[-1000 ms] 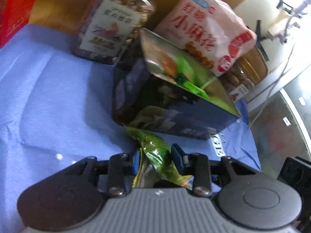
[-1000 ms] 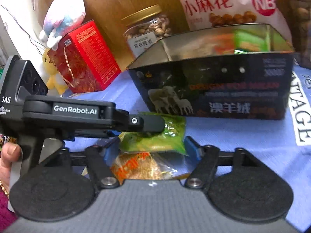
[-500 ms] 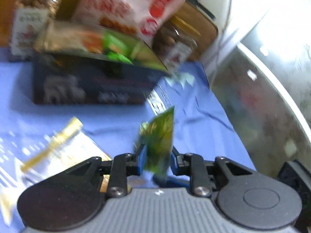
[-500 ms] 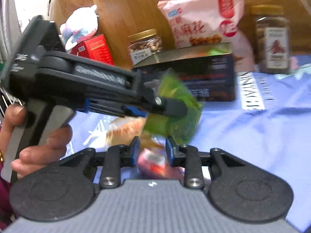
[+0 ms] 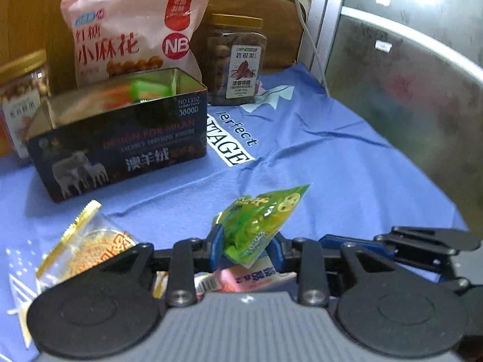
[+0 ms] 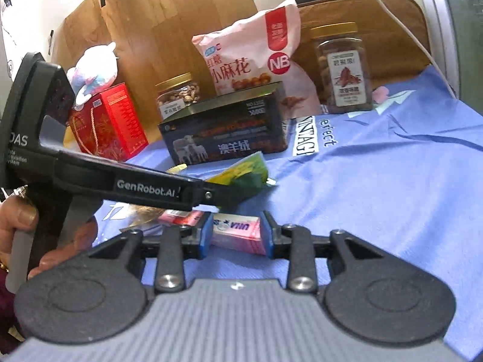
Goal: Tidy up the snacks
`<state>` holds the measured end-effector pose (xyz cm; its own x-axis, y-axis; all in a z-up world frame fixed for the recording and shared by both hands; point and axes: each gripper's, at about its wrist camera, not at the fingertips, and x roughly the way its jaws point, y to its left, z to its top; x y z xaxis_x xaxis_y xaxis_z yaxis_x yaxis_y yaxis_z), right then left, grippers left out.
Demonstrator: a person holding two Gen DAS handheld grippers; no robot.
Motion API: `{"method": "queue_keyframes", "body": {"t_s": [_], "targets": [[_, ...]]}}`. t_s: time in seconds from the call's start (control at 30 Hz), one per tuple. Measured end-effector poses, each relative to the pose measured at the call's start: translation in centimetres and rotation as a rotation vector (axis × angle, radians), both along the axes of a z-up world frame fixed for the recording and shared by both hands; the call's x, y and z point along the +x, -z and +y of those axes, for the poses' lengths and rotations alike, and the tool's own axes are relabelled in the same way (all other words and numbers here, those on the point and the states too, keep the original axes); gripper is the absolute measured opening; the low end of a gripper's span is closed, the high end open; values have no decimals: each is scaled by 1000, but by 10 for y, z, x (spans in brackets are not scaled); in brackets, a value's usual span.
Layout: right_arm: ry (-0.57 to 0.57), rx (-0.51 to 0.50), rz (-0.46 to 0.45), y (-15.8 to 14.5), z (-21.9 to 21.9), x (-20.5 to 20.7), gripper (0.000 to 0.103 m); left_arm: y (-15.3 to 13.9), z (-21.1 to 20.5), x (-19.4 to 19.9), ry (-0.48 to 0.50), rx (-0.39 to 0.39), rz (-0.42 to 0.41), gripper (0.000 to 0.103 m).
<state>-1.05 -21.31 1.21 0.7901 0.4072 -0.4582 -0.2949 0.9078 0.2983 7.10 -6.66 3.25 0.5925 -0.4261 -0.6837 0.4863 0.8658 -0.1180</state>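
A blue cloth with white lettering covered the tabletop and filled the middle of both views. At the back, against a wooden board, a tall pink snack bag stood upright at the upper centre, with a gold-lidded nut jar just to its right and another gold-lidded jar to its left. In front of the bag sat a dark open tin box printed with sheep, with bright packets showing inside it. In the right wrist view a red gift box stood left of the tin, with a pastel plush toy at its upper left. The left hand-held gripper, at the lower centre of its own view, was clenched on a small green packet, which stuck up and to the right clear of the cloth; its jaws had just eased a little while the packet stayed pinched between them. In the right wrist view that same gripper reached across from the left edge, carried by a person's hand. The right hand-held gripper had its blue pads either side of a small pink carton at the lower centre of the frame, grasping it; its jaws had just opened slightly with the carton between them. A clear packet with a gold seal, holding something orange, lay on the cloth at the lower left of the left wrist view.
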Motion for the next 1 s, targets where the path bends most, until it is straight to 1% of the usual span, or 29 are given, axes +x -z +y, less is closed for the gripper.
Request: {"method": "queue_keyframes", "body": {"t_s": [0.1, 0.23, 0.3, 0.37, 0.43, 0.6, 0.7, 0.73, 0.77, 0.8, 0.83, 0.87, 0.93, 1.0], "targets": [[-2, -5, -4, 0, 0, -2, 39, 1, -4, -5, -4, 37, -20, 31], [0, -3, -8, 0, -3, -3, 40, 3, -3, -6, -14, 54, -27, 32], [26, -5, -16, 1, -4, -4, 41, 2, -1, -6, -25, 57, -32, 33], [72, -13, -16, 2, -6, -3, 48, 2, 1, -7, -35, 59, -32, 34], [107, -14, -8, 3, -10, -1, 49, 2, 4, -6, -40, 54, -30, 34], [164, 27, 6, 6, -24, -2, 49, 3, 7, -7, -49, 48, -36, 34], [220, 67, 18, 10, -36, -4, 51, 3, 9, -8, -48, 35, -41, 36], [250, 82, 19, 13, -42, -4, 52, 3, 9, -9, -49, 28, -49, 36], [276, 89, 20, 15, -47, -4, 54, 2, 10, -12, -50, 14, -72, 39], [310, 93, 24, 19, -52, -4, 54, 2, 12, -16, -50, -3, -100, 43], [337, 108, 33, 22, -56, -3, 54, 2, 13, -21, -50, -23, -133, 44], [344, 158, 31, 23, -62, -4, 54, 2, 15, -26, -47, -46, -160, 46], [370, 179, 33, 25, -67, -2, 55, 6, 18, -35, -41, -93, -212, 47], [364, 193, 35, 25, -69, -2, 55, 13, 21, -40, -45, -118, -247, 48]]}}
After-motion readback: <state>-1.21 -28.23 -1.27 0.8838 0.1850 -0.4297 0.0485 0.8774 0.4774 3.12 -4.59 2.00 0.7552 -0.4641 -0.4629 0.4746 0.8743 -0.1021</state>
